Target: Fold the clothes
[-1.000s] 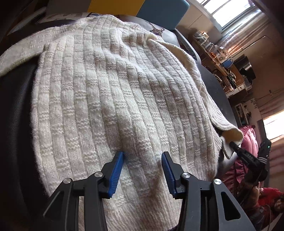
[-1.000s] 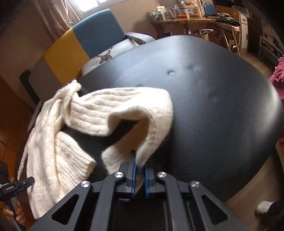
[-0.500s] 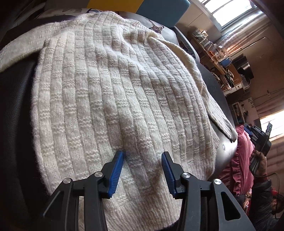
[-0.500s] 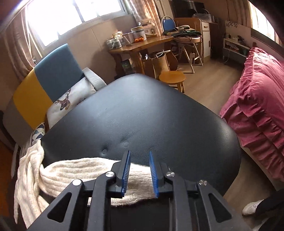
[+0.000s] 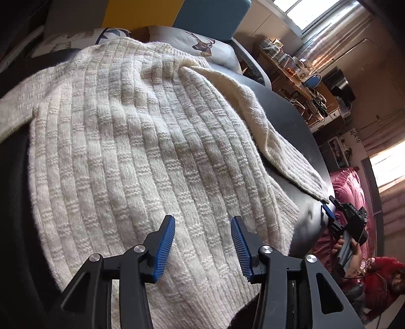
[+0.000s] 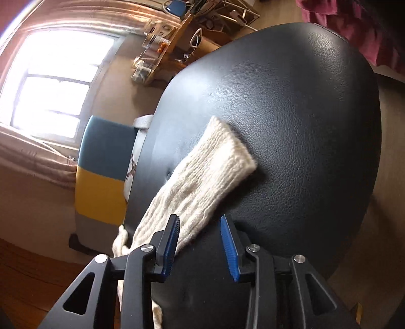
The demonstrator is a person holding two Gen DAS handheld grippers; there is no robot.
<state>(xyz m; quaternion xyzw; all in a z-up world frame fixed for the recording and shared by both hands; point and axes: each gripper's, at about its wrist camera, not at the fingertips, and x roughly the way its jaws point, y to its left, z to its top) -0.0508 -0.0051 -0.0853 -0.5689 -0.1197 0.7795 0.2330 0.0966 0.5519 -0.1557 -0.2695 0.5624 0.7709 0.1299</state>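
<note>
Daylight pours through a blown-out window [image 6: 50,83] in the right wrist view; both fisheye pictures curve strongly and darken at the edges, and the distant room looks soft

The sweater [image 5: 131,141] lies spread on the padded table [image 5: 291,121], its body under the left gripper [image 5: 202,227], whose jaws stand apart above the knit. One sleeve [image 5: 286,157] stretches away to the right across the tabletop, its cuff near the table's edge, just beside the right gripper [image 5: 329,210] (held in a hand [image 5: 351,255]). In the right wrist view that sleeve [image 6: 202,182] lies flat on the table [image 6: 303,114], ahead of the parted jaws. An armchair [image 5: 210,15] with a cushion [image 5: 200,45] stands behind the table; a desk [image 5: 291,73] sits further right.
</note>
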